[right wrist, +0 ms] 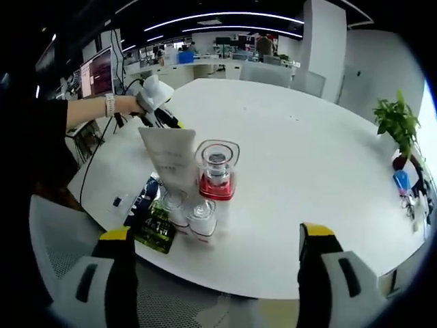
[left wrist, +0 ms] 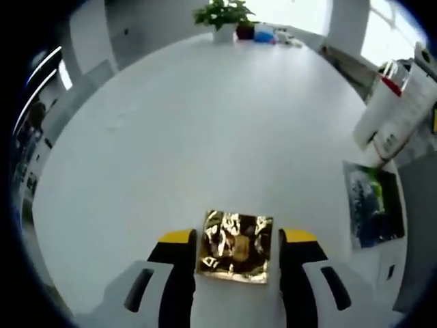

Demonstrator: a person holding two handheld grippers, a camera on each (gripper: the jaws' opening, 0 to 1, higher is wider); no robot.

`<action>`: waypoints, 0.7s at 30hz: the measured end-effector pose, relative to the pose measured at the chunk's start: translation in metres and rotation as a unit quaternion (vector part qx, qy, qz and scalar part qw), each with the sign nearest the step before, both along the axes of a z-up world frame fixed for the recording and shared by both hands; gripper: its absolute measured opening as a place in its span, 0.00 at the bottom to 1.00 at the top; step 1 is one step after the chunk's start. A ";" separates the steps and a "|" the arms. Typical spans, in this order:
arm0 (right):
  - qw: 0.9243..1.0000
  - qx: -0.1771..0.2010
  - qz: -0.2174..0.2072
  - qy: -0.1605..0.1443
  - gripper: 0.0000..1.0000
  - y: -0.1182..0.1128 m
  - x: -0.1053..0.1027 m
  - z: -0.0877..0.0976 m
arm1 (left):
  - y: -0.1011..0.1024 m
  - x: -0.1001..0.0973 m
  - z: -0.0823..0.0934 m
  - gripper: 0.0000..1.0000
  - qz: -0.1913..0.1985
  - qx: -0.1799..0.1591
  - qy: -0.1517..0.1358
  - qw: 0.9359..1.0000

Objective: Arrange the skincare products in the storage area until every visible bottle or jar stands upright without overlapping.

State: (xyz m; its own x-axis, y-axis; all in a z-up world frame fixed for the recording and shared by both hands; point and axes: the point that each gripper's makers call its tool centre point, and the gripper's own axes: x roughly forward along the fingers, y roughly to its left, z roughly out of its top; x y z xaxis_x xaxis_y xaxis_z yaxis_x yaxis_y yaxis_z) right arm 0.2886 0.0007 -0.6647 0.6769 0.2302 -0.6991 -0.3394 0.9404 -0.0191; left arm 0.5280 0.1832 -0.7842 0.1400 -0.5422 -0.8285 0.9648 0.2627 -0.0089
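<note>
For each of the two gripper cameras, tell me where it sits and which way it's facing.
Left gripper view: rides the left gripper, looking across the white table toward a potted plant; its jaws hold a gold foil packet.
Right gripper view: rides the right gripper, jaws apart, at the table edge facing a white tube, a red-based jar and the person's forearm.
Shared: table, plant, tube.

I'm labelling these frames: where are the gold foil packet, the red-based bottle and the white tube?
gold foil packet (left wrist: 235, 247), left gripper view, crinkled centre.
red-based bottle (right wrist: 217, 186), right gripper view, red base.
white tube (right wrist: 171, 158), right gripper view, flat front.
</note>
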 end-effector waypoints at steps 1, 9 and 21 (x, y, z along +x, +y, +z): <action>1.000 0.000 0.000 -0.001 1.00 0.000 0.000 0.000 | 0.000 0.000 0.000 0.44 0.000 -0.001 0.000 1.000; 1.000 -0.004 0.001 0.004 1.00 -0.001 -0.002 -0.002 | 0.001 0.009 -0.002 0.41 0.004 -0.001 0.001 1.000; 1.000 -0.004 0.002 0.003 1.00 0.001 -0.003 -0.001 | 0.003 0.001 -0.001 0.36 0.013 0.005 0.006 1.000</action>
State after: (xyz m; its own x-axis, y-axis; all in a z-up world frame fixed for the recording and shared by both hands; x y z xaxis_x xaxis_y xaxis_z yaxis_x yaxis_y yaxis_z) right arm 0.2852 0.0014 -0.6658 0.6722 0.2280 -0.7044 -0.3441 0.9386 -0.0245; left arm 0.5293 0.1861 -0.7854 0.1445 -0.5294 -0.8360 0.9573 0.2884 -0.0171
